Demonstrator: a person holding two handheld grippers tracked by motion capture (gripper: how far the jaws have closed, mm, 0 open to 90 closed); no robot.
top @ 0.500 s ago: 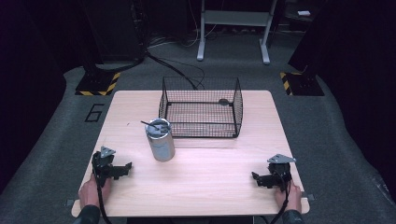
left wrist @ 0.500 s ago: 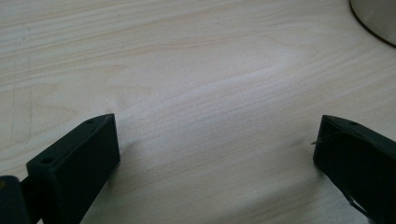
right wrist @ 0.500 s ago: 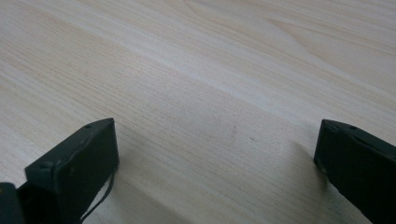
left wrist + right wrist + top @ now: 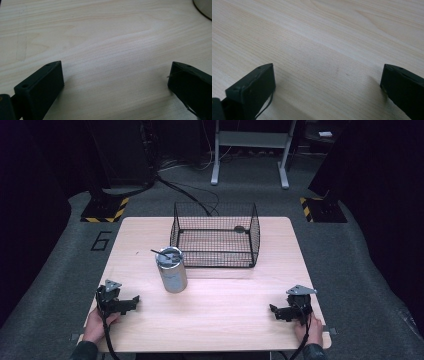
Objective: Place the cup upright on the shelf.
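A grey metal can (image 4: 171,270) stands upright on the light wooden table (image 4: 225,320), with a thin dark stick across its lid. Just behind it sits a black wire basket (image 4: 215,236), open at the top. My left gripper (image 4: 134,300) rests on the table near the front left corner, below and left of the can; its jaws stand wide apart over bare wood (image 4: 115,72). Near the front right corner my right gripper (image 4: 273,310) lies open, with bare wood (image 4: 329,70) between its jaws. A curved bit of the can's base (image 4: 203,7) shows at the top right of the left gripper view.
A small dark object (image 4: 240,228) lies inside the basket at its back right. Around the table is grey floor with a painted 6 (image 4: 101,240), two yellow-and-black striped bases (image 4: 105,210), cables and a white stand (image 4: 250,150) behind.
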